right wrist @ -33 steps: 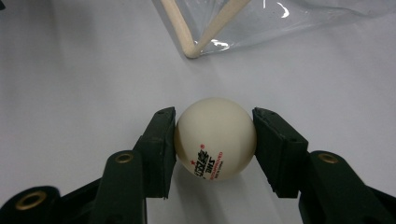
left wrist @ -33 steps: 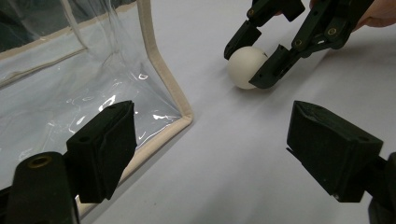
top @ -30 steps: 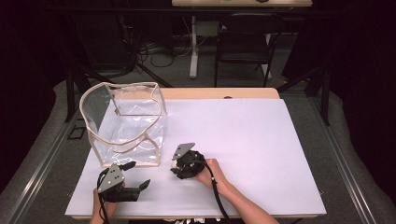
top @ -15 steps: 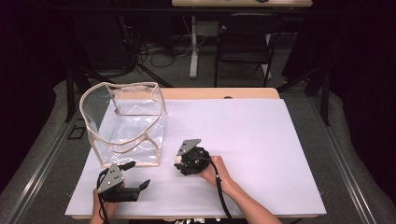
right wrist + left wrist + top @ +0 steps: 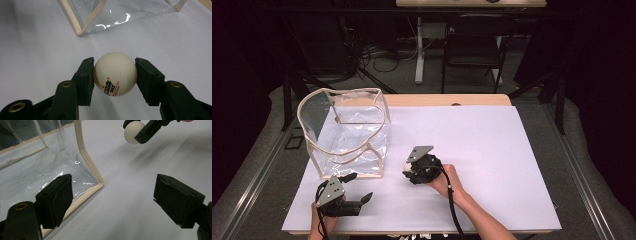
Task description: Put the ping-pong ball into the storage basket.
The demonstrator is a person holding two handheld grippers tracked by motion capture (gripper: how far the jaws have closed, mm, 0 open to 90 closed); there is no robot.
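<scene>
A white table-tennis ball (image 5: 115,74) with red and black print sits clamped between the jaws of my right gripper (image 5: 115,75). In the high view that gripper (image 5: 408,168) hovers over the middle of the white table sheet with the ball (image 5: 407,165) at its tip, just right of the clear bag (image 5: 343,131). The left gripper view shows the ball (image 5: 132,132) held up off the sheet. My left gripper (image 5: 368,198) rests near the front left edge, jaws wide apart and empty, with the bag's corner (image 5: 96,182) just ahead of it.
The clear plastic bag with beige trim stands open-topped at the left of the white sheet (image 5: 492,150). A wooden table edge (image 5: 447,100) runs along the back. Chairs and cables lie beyond on the dark floor.
My right gripper has lifted a little and shifted to the right and away from the front edge, still holding the ball. The left gripper has stayed put.
</scene>
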